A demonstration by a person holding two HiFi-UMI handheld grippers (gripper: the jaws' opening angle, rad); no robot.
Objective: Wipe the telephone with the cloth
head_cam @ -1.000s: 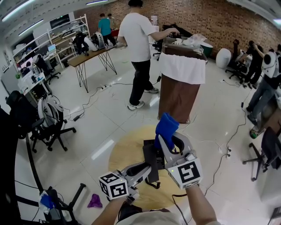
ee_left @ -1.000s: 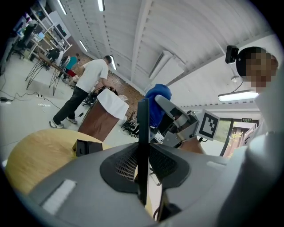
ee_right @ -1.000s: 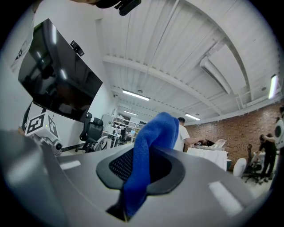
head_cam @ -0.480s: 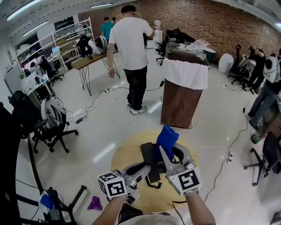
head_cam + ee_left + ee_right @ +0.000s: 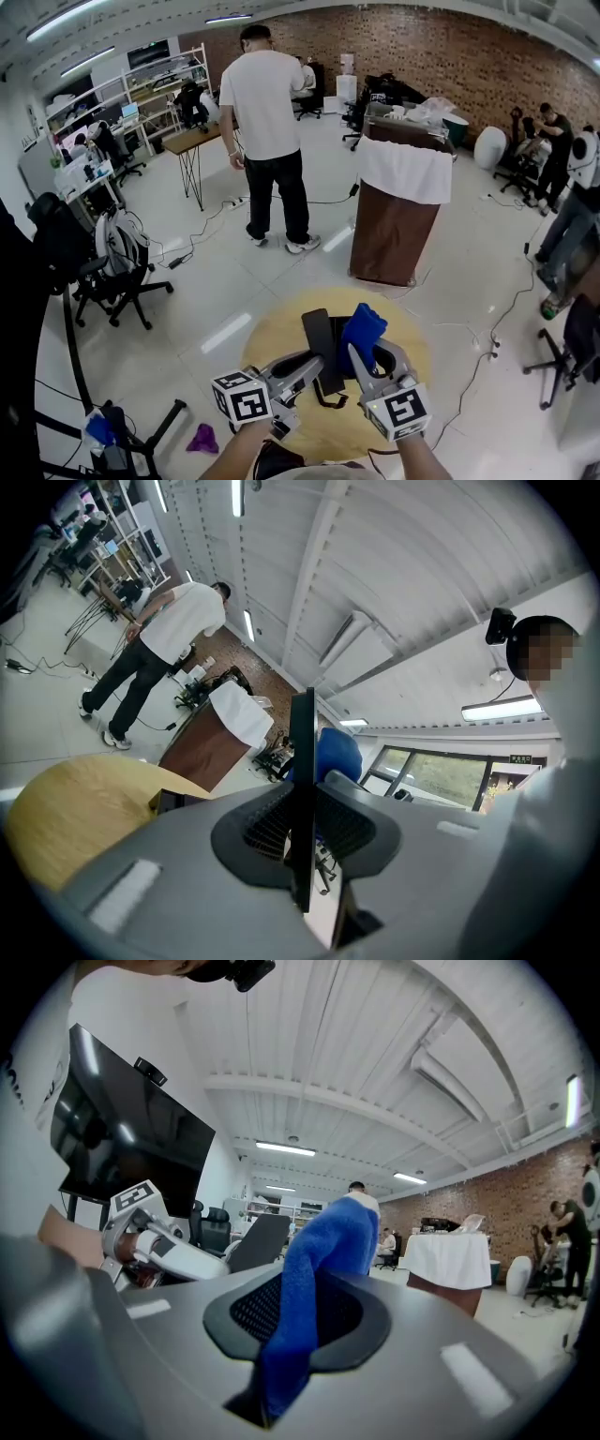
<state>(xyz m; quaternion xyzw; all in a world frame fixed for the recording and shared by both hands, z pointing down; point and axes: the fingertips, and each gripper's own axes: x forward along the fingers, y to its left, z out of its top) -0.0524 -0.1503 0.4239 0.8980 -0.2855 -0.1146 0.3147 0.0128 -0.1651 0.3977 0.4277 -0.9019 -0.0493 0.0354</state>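
A pale, glossy floor (image 5: 187, 281) spreads out beyond both grippers, with cables trailing across it. Well ahead of the grippers one person in a white shirt (image 5: 262, 103) stands with their back turned. To that person's right is one brown stand draped in white fabric (image 5: 389, 225), and a few more people sit or stand at the far right edge. Directly beneath the grippers lies one round wooden table (image 5: 272, 333). One black office chair (image 5: 112, 277) stands well off to the left. There are two grippers, each with a marker cube at its rear. The left gripper (image 5: 314, 361) is clamped on the single telephone (image 5: 317, 336), a thin black slab held up above the table. In the left gripper view the slab is seen edge-on between the jaws and hides part of the cloth behind it. The right gripper (image 5: 361, 354) is clamped on the single blue cloth (image 5: 361, 330), which rises in a tuft from its jaws. The telephone sits just to the left of the cloth, and their edges overlap in the head view, though whether they touch cannot be told. One small purple scrap (image 5: 200, 436) lies on the floor, low and to the left of the left gripper.
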